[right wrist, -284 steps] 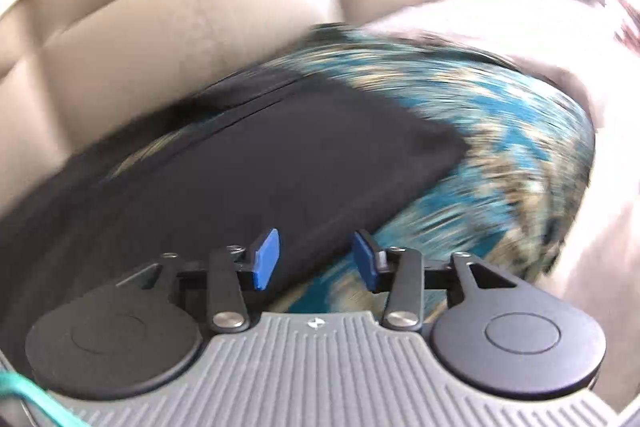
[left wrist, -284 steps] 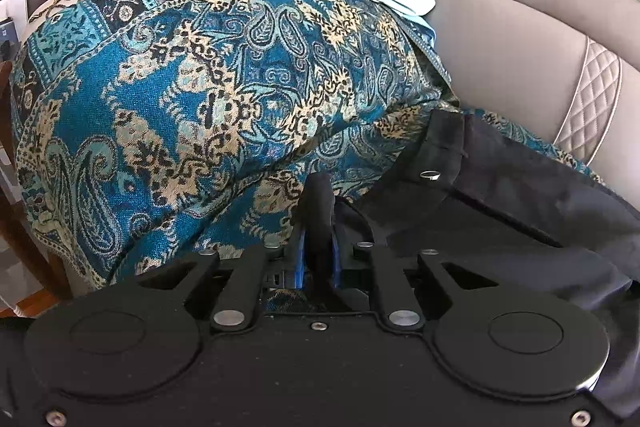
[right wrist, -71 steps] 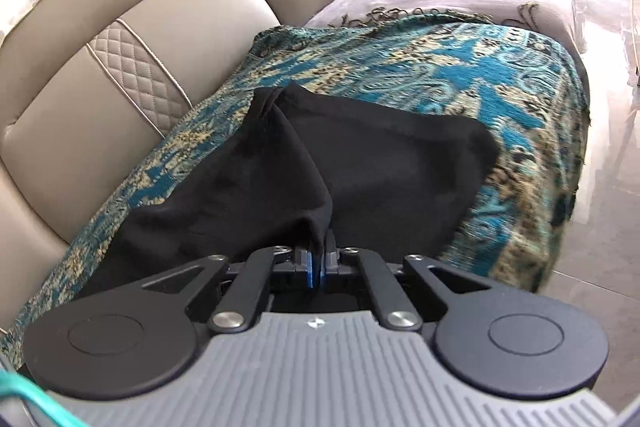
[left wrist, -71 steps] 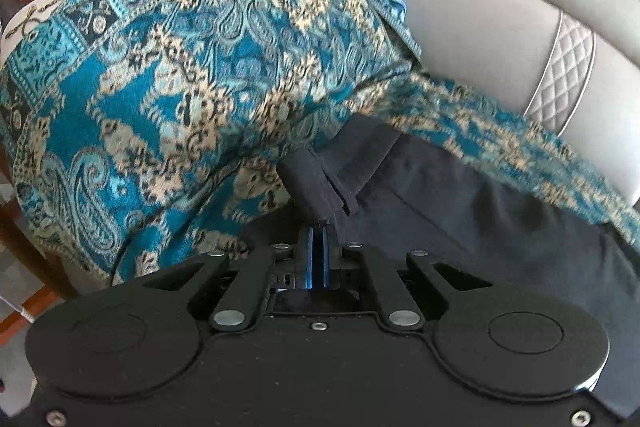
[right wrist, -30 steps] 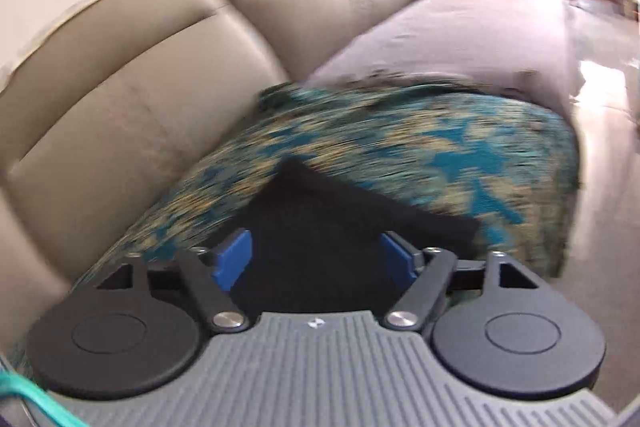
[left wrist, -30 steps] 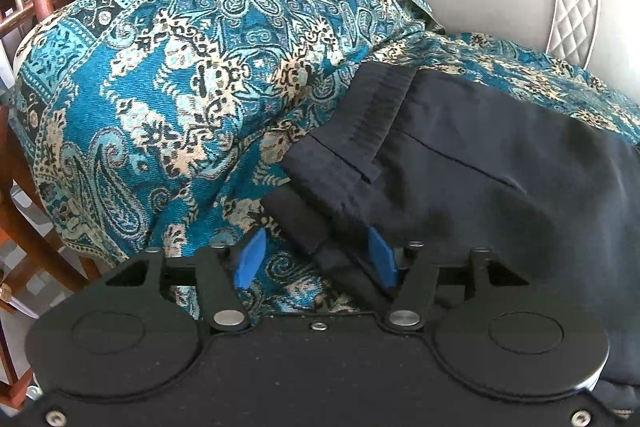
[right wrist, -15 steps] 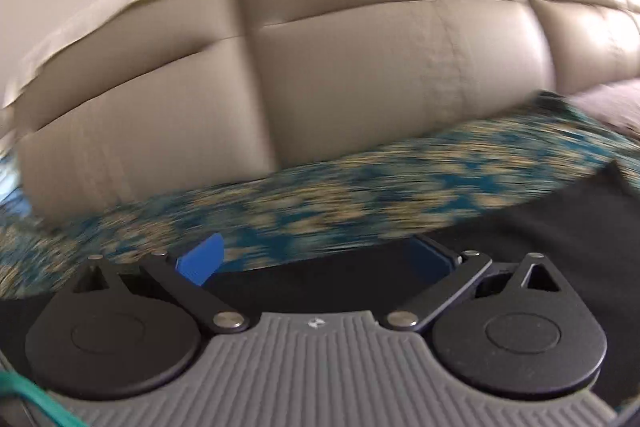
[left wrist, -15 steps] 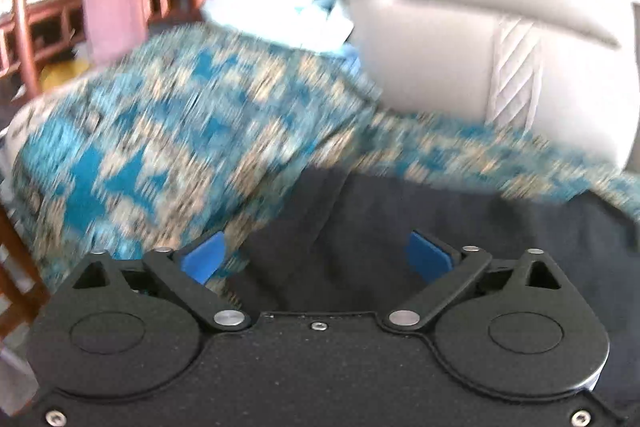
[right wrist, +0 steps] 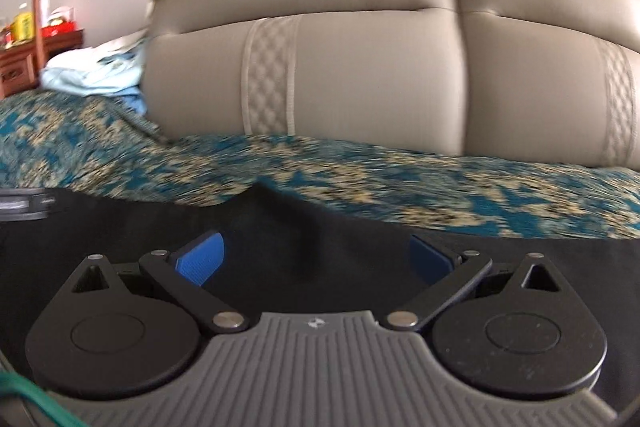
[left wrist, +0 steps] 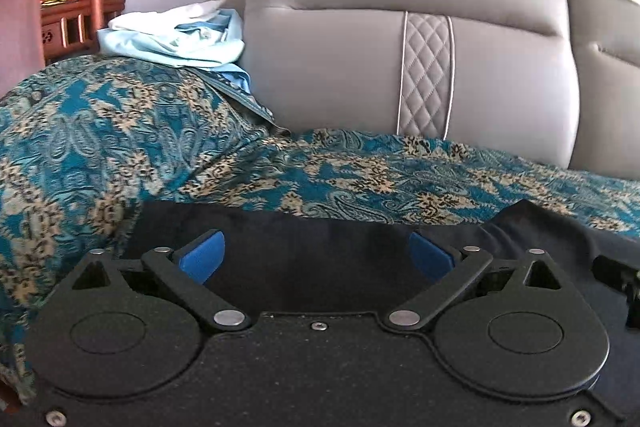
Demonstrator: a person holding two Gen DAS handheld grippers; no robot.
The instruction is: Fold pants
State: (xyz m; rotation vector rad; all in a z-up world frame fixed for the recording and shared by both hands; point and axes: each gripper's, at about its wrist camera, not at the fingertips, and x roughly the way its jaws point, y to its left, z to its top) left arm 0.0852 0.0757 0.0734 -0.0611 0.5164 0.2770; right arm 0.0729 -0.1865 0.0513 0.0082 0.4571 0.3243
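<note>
Facing the sofa backrest (right wrist: 360,75), only the right view shows two quilted strips; both jaws spread wide over black pants (left wrist: 320,251).

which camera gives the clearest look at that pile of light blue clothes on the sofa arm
The left wrist view. The light blue clothes sit sharp and fairly large there, on the patterned throw beside the sofa backrest. The right wrist view shows them smaller, blurred and near its left edge.

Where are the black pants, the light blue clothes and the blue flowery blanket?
black pants (left wrist: 320,259), left wrist view, flat middle of the fabric.
light blue clothes (left wrist: 176,41), left wrist view, top of the crumpled pile.
blue flowery blanket (left wrist: 100,143), left wrist view, over the sofa's arm.
</note>
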